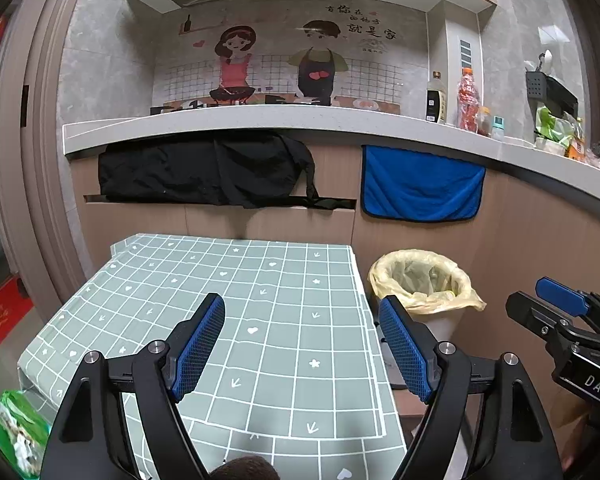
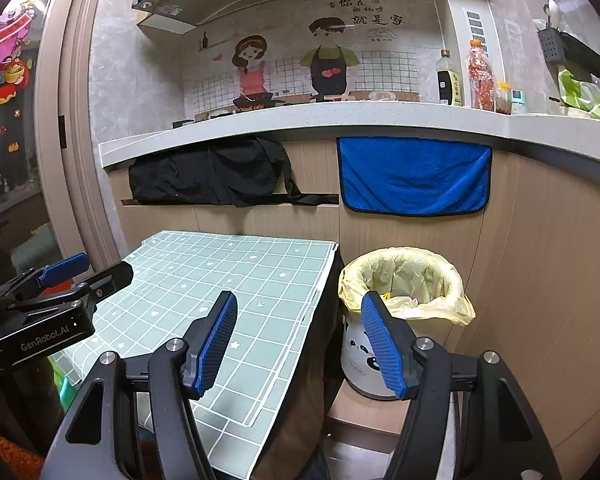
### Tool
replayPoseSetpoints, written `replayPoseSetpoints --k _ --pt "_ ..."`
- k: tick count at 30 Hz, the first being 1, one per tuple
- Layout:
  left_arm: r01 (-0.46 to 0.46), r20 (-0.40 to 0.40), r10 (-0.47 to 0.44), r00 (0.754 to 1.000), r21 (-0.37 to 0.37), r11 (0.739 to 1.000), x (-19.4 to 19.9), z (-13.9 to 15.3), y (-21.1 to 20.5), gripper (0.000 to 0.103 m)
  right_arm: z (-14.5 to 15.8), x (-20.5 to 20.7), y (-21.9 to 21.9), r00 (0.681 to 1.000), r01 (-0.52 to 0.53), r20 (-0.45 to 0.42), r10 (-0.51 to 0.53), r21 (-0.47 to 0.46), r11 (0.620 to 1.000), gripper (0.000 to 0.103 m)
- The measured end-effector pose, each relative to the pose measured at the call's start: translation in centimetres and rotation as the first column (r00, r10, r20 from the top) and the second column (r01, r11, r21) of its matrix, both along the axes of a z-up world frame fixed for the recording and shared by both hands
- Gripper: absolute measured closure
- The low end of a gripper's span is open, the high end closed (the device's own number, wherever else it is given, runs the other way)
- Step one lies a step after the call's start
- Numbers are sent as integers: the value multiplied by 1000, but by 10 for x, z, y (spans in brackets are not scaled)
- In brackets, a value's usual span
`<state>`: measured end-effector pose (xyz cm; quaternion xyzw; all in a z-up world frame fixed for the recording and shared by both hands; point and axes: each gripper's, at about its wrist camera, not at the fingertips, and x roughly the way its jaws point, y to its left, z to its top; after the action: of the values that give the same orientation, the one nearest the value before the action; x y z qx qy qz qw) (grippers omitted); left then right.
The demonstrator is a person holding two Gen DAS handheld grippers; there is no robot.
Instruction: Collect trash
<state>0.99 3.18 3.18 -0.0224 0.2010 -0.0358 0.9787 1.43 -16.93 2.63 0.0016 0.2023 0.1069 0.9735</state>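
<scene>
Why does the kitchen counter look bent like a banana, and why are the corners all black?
Left wrist view: the fisheye lens curves the straight counter and darkens the corners; the green packet at the edge is smeared. Right wrist view: same bend in the counter, black corners again.

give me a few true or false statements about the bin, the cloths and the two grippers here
1. The bin is lined with a yellowish bag. True.
2. The blue towel lies flat on the table. False: it hangs from the counter edge, above the bin.
3. The right gripper is shut on a piece of trash. False: its jaws stand wide apart with nothing between them.
4. The left gripper is open and empty, over the green checked table. True.
5. The bin stands to the left of the table. False: it stands to the right of it.
6. A black cloth hangs beside the blue towel. True.
</scene>
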Motion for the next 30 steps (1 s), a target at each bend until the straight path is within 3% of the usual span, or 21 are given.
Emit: replayPoseSetpoints --k 30 --pt "21 -10 -21 1000 -3 1000 0 -2 -11 24 1 -5 -4 1000 30 2 -30 12 999 41"
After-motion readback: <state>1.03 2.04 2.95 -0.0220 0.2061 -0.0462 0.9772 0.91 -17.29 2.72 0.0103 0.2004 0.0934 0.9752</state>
